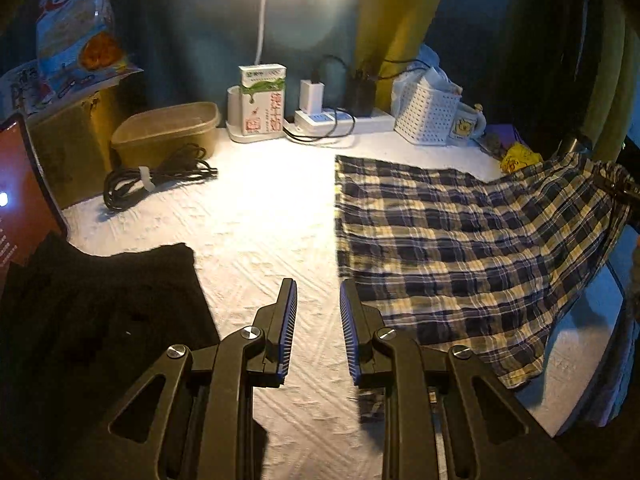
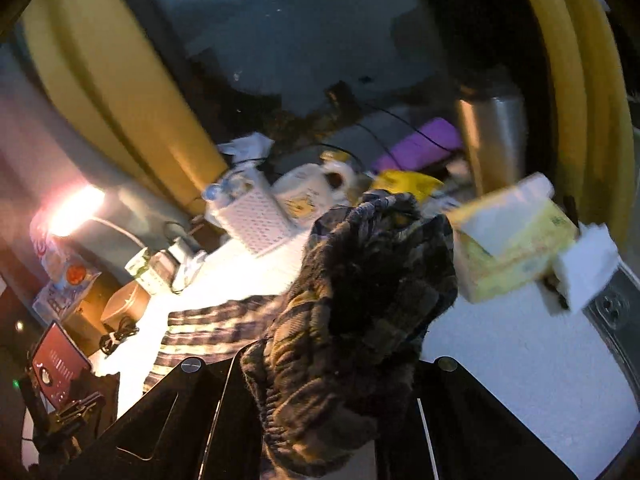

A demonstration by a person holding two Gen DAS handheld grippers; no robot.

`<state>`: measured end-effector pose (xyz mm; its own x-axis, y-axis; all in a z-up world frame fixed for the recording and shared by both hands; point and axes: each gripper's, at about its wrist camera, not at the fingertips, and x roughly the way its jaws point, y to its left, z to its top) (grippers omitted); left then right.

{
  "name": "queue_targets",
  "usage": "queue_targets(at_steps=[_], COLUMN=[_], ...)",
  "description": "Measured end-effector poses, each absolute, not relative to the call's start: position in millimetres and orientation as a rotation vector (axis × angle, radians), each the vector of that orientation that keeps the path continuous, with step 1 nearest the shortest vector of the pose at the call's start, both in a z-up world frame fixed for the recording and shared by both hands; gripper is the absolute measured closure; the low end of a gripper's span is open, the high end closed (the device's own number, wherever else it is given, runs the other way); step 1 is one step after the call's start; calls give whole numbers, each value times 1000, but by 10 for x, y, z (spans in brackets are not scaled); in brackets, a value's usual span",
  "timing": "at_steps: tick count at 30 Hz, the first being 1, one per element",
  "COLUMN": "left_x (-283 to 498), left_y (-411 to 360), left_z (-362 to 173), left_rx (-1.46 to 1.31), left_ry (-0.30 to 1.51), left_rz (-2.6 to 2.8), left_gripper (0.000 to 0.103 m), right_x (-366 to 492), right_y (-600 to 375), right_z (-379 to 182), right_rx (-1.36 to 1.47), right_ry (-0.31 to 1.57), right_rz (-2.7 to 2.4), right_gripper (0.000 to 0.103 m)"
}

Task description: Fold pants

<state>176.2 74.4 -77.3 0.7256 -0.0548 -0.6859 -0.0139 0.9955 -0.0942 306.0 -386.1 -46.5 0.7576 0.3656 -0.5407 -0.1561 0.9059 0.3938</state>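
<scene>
The blue, white and yellow plaid pants [image 1: 460, 248] lie spread on the white textured table cover [image 1: 260, 220], their right end lifted off the surface. My left gripper [image 1: 318, 300] is open and empty, hovering just left of the pants' near left edge. My right gripper [image 1: 618, 192] shows at the far right of the left wrist view, holding the raised waistband. In the right wrist view the bunched elastic waistband [image 2: 352, 312] fills the space between the jaws and hides the fingertips; the rest of the pants [image 2: 212, 328] trails down to the table.
A black folded garment [image 1: 108, 320] lies at the near left beside a red-screened phone [image 1: 20, 200]. At the back stand a brown tub [image 1: 168, 132], coiled black cable [image 1: 156, 180], lamp base, power strip [image 1: 340, 118], white basket [image 1: 426, 114] and mug. A tissue box [image 2: 516, 244] sits on the right.
</scene>
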Motion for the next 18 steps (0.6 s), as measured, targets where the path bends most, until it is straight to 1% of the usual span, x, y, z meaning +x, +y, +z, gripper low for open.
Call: queue_targets(at_steps=[3,4,5,7,12,18], left_x=[1736,1732,1721,1688,1600,1502], left_y=[890,930,986,1102,1355,1641], left_z=[-756,-758,-760,-759,-742,-760], left_rx=[-99,-100,-106,-119,-134,-174], left_ry=[730,724,714,694,666,654], left_rz=[-13,-9,-5,8,31,65], left_gripper=[80,74,64,56,56,53], right_x=[3048,3049,3053,3064,3110,3163], right_y=[-3527,-3393,-3221,-2941,-2225,-1462], right_z=[-338,-300,-262,-210,-224,-518], right_rx=[291,271,241,194,97,3], right_ry=[642,642,642,642,667,753], right_rz=[331,345,362,391,469,541], right_gripper=[93,93,93,93,93,93])
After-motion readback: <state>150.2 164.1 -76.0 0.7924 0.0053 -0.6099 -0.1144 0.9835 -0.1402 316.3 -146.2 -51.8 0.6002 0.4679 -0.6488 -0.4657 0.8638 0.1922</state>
